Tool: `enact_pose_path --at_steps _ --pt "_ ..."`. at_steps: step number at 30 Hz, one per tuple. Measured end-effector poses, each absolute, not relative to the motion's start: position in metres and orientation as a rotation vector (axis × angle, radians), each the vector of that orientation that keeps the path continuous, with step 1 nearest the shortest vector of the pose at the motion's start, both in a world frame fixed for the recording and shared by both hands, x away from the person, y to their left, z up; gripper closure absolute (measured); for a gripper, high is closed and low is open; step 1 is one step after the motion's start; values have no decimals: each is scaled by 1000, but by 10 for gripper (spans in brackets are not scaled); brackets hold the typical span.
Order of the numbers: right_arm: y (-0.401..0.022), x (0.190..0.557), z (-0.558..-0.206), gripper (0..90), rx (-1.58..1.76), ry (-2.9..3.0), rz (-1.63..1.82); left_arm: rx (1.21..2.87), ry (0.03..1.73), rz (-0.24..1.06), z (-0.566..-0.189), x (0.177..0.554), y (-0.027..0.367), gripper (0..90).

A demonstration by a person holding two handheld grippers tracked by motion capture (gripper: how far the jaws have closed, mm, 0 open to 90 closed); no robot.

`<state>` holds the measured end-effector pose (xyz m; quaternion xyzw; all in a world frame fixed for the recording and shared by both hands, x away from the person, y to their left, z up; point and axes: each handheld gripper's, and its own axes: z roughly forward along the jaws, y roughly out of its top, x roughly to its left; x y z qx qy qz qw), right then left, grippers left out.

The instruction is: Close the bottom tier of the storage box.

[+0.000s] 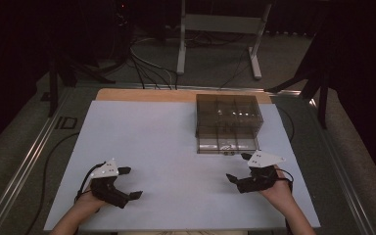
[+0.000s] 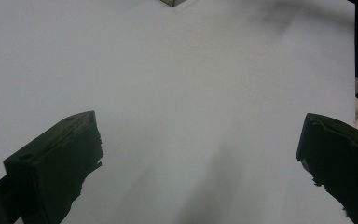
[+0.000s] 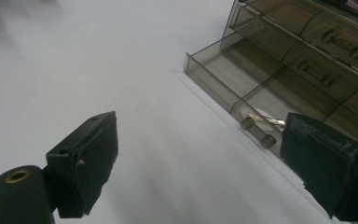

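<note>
A see-through box [image 1: 229,122] with little drawers sits at the far right of the white table [image 1: 166,147], and its bottom drawer [image 3: 233,86] is pulled out. The left gripper [image 1: 127,183] and the right gripper [image 1: 240,167] rest near the front edge, both wide open and holding nothing.

A wide bare stretch of the white surface [image 1: 176,147] is left open between the left claw [image 1: 133,182] and the right claw [image 1: 239,167], both held with jaws spread and nothing between them. The far right part is taken up by a smoky transparent drawer cabinet [image 1: 229,117], whose bottom drawer [image 1: 225,145] is pulled out toward the near edge. The drawer's front handle [image 3: 258,132] is seen just beside the right claw's far jaw, narrowing passage there
</note>
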<state>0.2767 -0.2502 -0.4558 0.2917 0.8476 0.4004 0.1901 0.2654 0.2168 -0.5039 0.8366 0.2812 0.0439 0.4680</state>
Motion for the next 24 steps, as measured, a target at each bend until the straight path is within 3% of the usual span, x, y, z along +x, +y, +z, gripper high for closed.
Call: enact_pose_path --at_steps 24 --pt "-258 291 -435 116 895 2257 1111 2057 692 118 -504 265 216 0"
